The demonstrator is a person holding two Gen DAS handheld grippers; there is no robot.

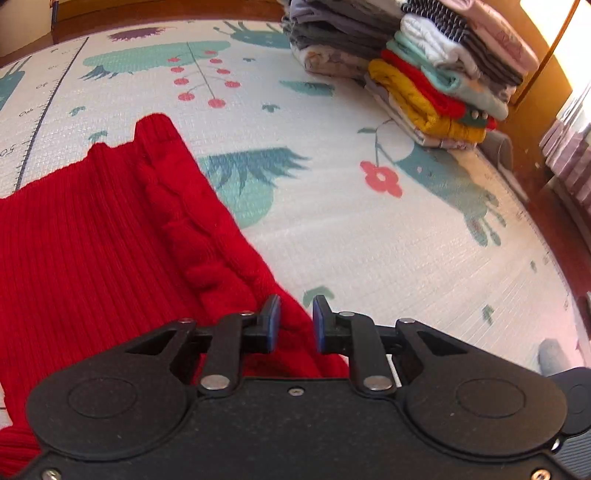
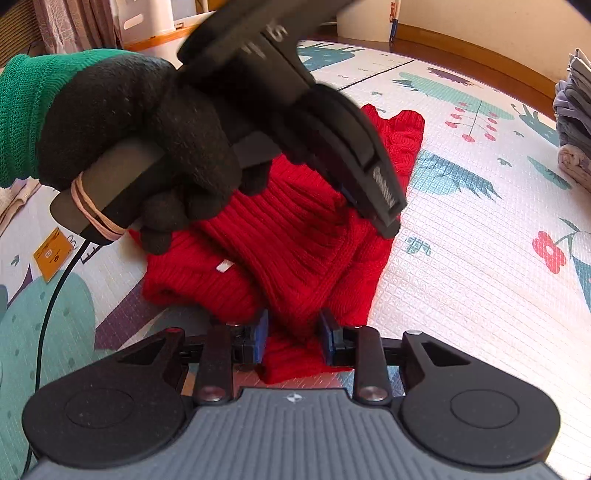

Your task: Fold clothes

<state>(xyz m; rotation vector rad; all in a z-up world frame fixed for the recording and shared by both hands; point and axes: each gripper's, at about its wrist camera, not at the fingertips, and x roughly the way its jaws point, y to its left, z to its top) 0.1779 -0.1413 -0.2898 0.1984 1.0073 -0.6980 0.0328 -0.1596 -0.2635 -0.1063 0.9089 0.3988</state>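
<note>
Plainly, sweater [image 2: 295, 236]: lay part-folded on mat [image 2: 461, 277], ready for folding.
Left gripper [image 1: 296, 325]: parted over edge.
Right gripper [image 2: 293, 332]: parted, straddling hem.

A cream play mat [image 1: 332, 236] printed with teal animals, red flowers and a ruler scale covers the floor. Brown wood flooring [image 2: 461, 51] runs along its far edge below a pale wall [image 2: 480, 18]. Curtains [image 1: 569, 155] hang at the side in strong sunlight.
</note>
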